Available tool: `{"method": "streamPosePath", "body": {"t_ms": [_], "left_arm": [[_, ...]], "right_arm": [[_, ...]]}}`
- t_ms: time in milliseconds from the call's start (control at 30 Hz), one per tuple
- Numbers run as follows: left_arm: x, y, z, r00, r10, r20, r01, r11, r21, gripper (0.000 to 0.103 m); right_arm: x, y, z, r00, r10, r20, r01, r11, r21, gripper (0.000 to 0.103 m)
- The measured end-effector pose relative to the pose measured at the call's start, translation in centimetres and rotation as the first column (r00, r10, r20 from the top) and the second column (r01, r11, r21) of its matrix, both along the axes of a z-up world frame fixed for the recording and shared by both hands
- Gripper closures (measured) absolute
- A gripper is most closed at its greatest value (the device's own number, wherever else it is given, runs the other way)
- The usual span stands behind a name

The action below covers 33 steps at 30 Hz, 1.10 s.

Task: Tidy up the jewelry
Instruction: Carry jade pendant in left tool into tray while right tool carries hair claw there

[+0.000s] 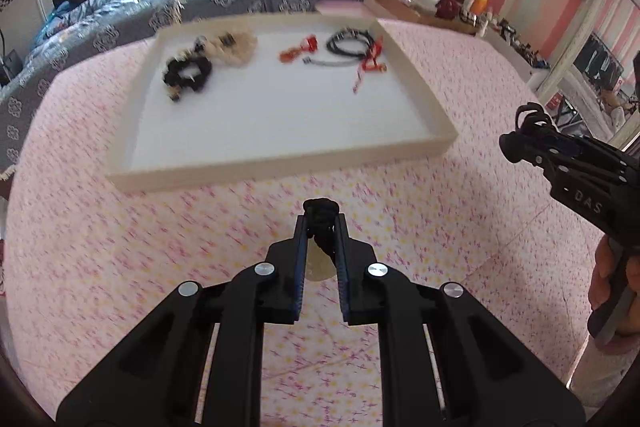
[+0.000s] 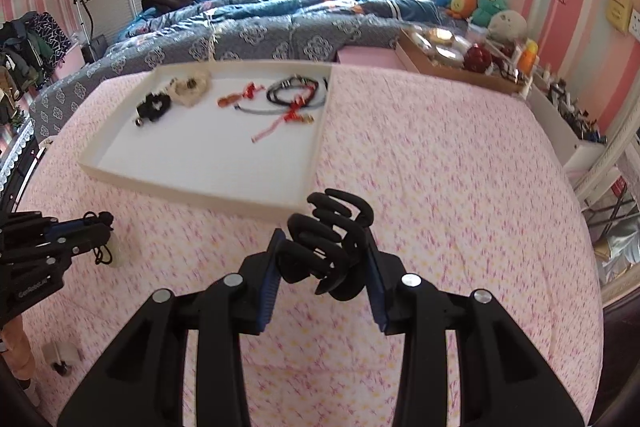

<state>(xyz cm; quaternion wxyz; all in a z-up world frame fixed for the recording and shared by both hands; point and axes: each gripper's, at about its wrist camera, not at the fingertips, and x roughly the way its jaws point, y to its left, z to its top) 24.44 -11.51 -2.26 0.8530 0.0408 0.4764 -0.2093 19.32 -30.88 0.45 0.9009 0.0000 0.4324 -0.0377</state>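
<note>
A white tray (image 1: 424, 95) sits on the pink floral cloth and also shows in the right wrist view (image 2: 200, 189). In it lie a black scrunchie (image 1: 187, 71), a cream scrunchie (image 1: 234, 47), black cords (image 1: 348, 42) and red ribbon pieces (image 1: 370, 61). My left gripper (image 1: 321, 223) is shut on a black cord with a pale pendant (image 1: 318, 269) hanging below, held above the cloth near the tray's front edge. My right gripper (image 2: 325, 255) is shut on a black claw hair clip (image 2: 328, 239), right of the tray's near corner.
A bed with a blue quilt (image 2: 280, 23) lies behind the tray. A brown box of trinkets (image 2: 448, 59) and plush toys (image 2: 480, 7) stand at the back right. A mirror frame (image 2: 616, 155) stands at the right edge.
</note>
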Motion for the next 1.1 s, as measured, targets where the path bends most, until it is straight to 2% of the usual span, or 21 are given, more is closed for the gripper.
{"method": "streamPosePath", "body": {"t_ms": [233, 400, 533, 667, 800, 1100], "left_arm": [[4.3, 3.0, 2.6, 0.996, 0.071, 0.054, -0.072, 0.997, 0.015, 0.092], [8.5, 4.4, 2.8, 0.991, 0.114, 0.075, -0.117, 0.993, 0.035, 0.092], [11.7, 4.1, 1.7, 0.99, 0.118, 0.08, -0.123, 0.991, 0.053, 0.092], [13.8, 3.2, 0.0, 0.991, 0.11, 0.071, -0.115, 0.99, 0.081, 0.092], [15.1, 2.1, -1.6, 0.994, 0.093, 0.061, -0.099, 0.99, 0.098, 0.092], [16.8, 0.5, -2.9, 0.992, 0.067, 0.107, -0.082, 0.988, 0.133, 0.092]], "right_arm": [[4.1, 1.6, 0.6, 0.999, 0.033, -0.01, -0.032, 0.999, 0.03, 0.065], [7.6, 3.2, 0.1, 0.999, 0.048, -0.027, -0.047, 0.999, 0.011, 0.065], [10.5, 3.9, -0.9, 0.997, 0.051, -0.054, -0.05, 0.999, 0.018, 0.065], [13.0, 4.6, -2.1, 0.996, 0.049, -0.073, -0.05, 0.999, -0.012, 0.065], [14.9, 4.2, -3.0, 0.996, 0.035, -0.085, -0.035, 0.999, -0.007, 0.065], [16.9, 4.0, -4.6, 0.997, 0.028, -0.078, -0.03, 0.999, -0.022, 0.065]]}}
